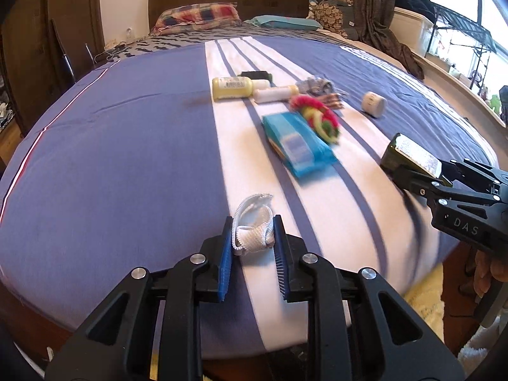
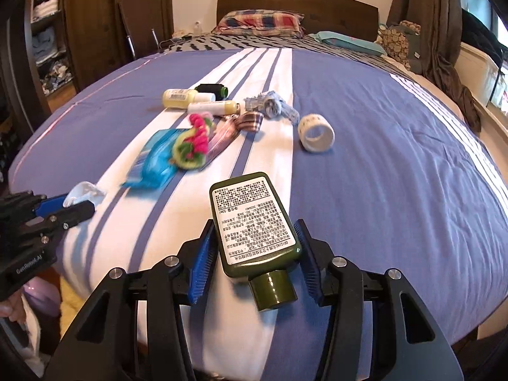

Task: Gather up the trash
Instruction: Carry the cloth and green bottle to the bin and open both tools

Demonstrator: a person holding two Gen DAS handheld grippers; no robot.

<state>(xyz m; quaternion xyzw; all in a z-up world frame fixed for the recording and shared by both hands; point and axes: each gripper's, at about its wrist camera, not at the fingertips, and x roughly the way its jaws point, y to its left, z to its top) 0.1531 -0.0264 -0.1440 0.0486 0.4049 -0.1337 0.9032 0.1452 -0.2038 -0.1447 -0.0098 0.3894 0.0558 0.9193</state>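
Note:
My left gripper [image 1: 253, 233] is shut on a crumpled white fabric strap [image 1: 254, 225], held just above the near edge of the bed; it also shows in the right wrist view [image 2: 83, 194]. My right gripper [image 2: 254, 238] is shut on a dark green bottle [image 2: 255, 225] with a white label, cap toward the camera; the bottle also shows in the left wrist view [image 1: 411, 157]. Farther on the bed lie a blue packet [image 1: 297, 143], a pink and yellow knitted thing [image 1: 319, 116], two pale yellow bottles [image 1: 233, 87], a black spool [image 2: 211, 90] and a white tape roll [image 2: 317, 133].
The bed has a blue and white striped cover [image 1: 127, 158]. Crumpled blue cloth [image 2: 270, 104] and a plaid ribbon [image 2: 250, 120] lie mid-bed. Pillows [image 2: 260, 22] sit by the headboard. A yellow rug [image 1: 425, 298] lies on the floor below the bed's near edge.

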